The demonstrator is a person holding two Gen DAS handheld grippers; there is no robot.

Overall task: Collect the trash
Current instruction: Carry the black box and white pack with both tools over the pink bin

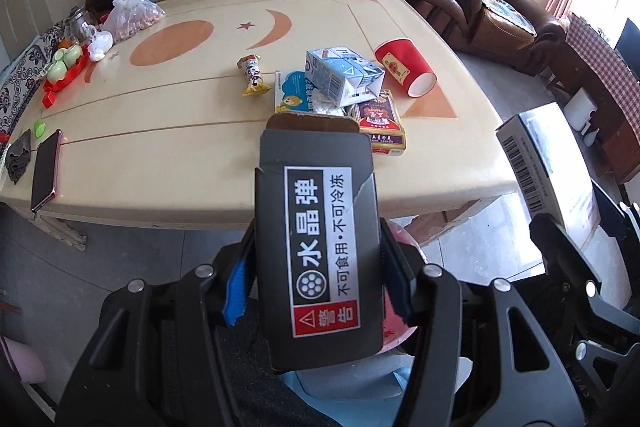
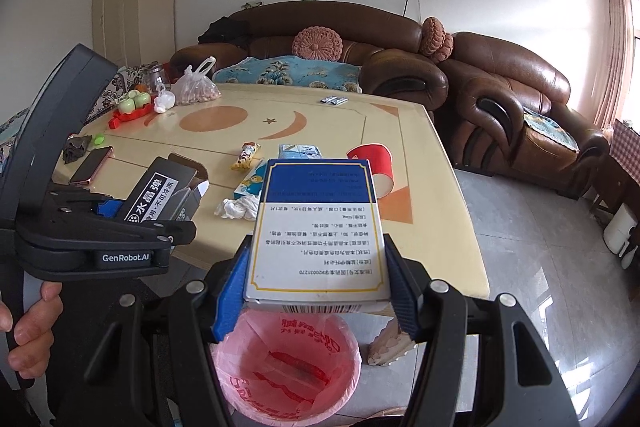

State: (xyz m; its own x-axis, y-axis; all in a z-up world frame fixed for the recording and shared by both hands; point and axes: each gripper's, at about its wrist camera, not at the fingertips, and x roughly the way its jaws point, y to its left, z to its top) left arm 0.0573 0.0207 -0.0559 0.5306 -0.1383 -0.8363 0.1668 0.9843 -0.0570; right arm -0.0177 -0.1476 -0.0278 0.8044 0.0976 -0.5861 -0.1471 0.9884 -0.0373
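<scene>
While both claws are loaded, notes as follows.
Left gripper (image 1: pixel 318 267): clenched on the black box (image 1: pixel 316 227), blue pads pressing its two long sides.
Black box: dark carton with white and red warning label, top flap open, held off the near table edge.
Right gripper (image 2: pixel 320 275): clenched on the blue-and-white box (image 2: pixel 318 227), held directly above the bin.
Blue-and-white box: blue band on top, white panel of small print, barcode on the near end.
Table (image 1: pixel 180 147): cream top with orange moon and star pattern.
Still on table: milk carton (image 1: pixel 340 73) lying on a blue snack box (image 1: pixel 290 91), crumpled tissue (image 2: pixel 240 209), red paper cup (image 1: pixel 406 69) on its side, candy wrapper (image 1: pixel 253 75), red-and-purple packet (image 1: pixel 380 127).
Far-left clutter: phone (image 1: pixel 46 169), bag of nuts (image 1: pixel 132 13), green cups on a red tray (image 1: pixel 66 67).
Bin (image 2: pixel 286 367): pink-lined bin on the floor by the table's near edge.
Bin contents: one reddish wrapper at the bottom, details unclear.
</scene>
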